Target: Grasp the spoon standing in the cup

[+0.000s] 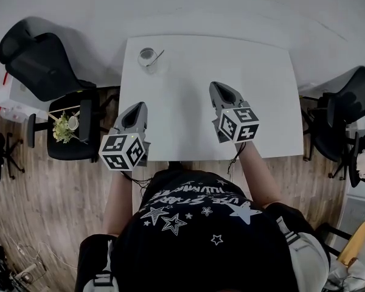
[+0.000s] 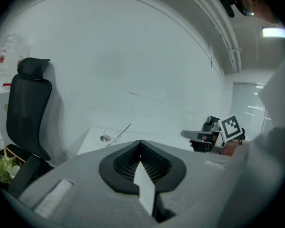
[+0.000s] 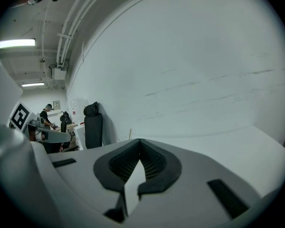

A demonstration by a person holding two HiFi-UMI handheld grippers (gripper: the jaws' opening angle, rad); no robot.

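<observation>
Grasp not yet starting.
Jaws pressing together and empty, left gripper and right gripper are hovering well apart from the thin metal spoon leaning in the clear glass cup, far-left on the white table.

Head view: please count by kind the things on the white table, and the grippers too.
Cup: 1
Spoon: 1
Grippers: 2, the left gripper and the right gripper
Total: 4

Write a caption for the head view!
Left gripper and right gripper hover shut; spoon stands in cup far across table.
</observation>
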